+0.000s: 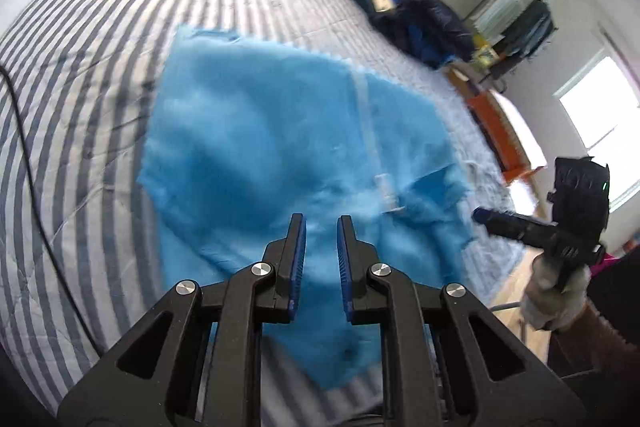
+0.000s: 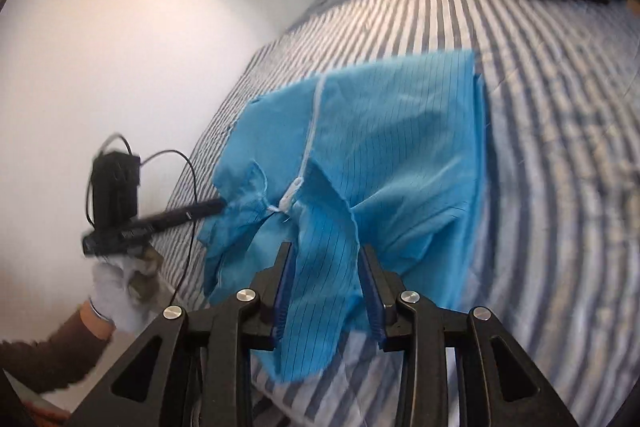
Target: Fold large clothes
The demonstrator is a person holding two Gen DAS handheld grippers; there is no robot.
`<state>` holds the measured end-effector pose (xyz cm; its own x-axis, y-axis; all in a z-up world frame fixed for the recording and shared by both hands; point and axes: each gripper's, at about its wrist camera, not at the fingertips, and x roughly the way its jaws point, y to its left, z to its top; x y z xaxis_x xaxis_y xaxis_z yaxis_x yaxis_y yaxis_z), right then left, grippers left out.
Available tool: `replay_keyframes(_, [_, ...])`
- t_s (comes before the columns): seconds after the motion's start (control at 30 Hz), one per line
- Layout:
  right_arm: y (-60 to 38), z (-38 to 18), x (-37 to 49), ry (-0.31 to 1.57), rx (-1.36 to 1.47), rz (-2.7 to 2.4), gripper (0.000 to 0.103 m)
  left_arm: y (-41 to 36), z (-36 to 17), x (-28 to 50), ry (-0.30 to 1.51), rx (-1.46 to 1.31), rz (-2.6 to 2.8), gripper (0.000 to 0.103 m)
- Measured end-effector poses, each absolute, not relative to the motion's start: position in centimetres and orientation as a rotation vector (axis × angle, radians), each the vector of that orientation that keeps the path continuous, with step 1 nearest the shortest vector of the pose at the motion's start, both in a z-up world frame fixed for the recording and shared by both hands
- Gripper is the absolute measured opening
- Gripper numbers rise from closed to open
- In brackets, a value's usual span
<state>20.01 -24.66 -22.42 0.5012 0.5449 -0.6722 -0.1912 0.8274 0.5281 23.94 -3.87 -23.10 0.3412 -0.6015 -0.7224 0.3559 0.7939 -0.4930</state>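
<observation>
Striped bedspread point(image 1: 100, 39) has the blue garment point(image 1: 248, 131) spread across it, zipper up. Left gripper point(image 1: 321, 223) hovers nearly closed, empty. Right gripper point(image 2: 325, 255) is parted around a loose flap. Looks mid-fold; next it needs a firm pinch there.

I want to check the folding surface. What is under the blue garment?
The striped bed cover lies under the blue garment and shows all around it. The part directly beneath is covered.

Matt blue cloth garment point(image 2: 384, 147) on quilted striped bedcover point(image 2: 560, 107)
</observation>
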Motion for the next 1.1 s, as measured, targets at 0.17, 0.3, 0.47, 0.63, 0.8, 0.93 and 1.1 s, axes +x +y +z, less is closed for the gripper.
replay_keyframes(0.17, [-21.4,-21.0,17.5,0.930,0.251,0.469,0.037,-7.9,-22.6,23.9,1.116,-0.280,-0.749,0.033])
replay_keyframes(0.3, [-19.2,-22.3,17.4,0.937,0.103,0.448,0.040,-11.3,-23.1,24.9,1.162,-0.273,-0.770,0.037])
replay_keyframes(0.47, [-18.7,-24.2,18.1,0.984,0.088,0.474,0.040,-14.7,-23.8,27.3,1.203,-0.301,-0.821,0.037])
replay_keyframes(0.63, [-18.4,-25.4,17.8,1.021,0.075,0.500,0.040,-16.5,-26.5,30.6,1.254,-0.278,-0.697,0.037])
replay_keyframes(0.8, [-18.8,-25.1,17.2,1.023,0.066,0.511,0.040,-14.3,-24.8,30.5,1.193,-0.304,-0.678,0.037])
replay_keyframes(0.93, [-21.1,-22.6,17.2,0.950,0.128,0.520,0.040,-8.8,-20.6,29.7,1.073,-0.313,-0.656,0.037])
replay_keyframes(1.1, [-24.3,-20.2,19.1,0.840,0.147,0.399,0.040,-2.1,-19.6,30.5,1.026,-0.285,-0.552,0.037])
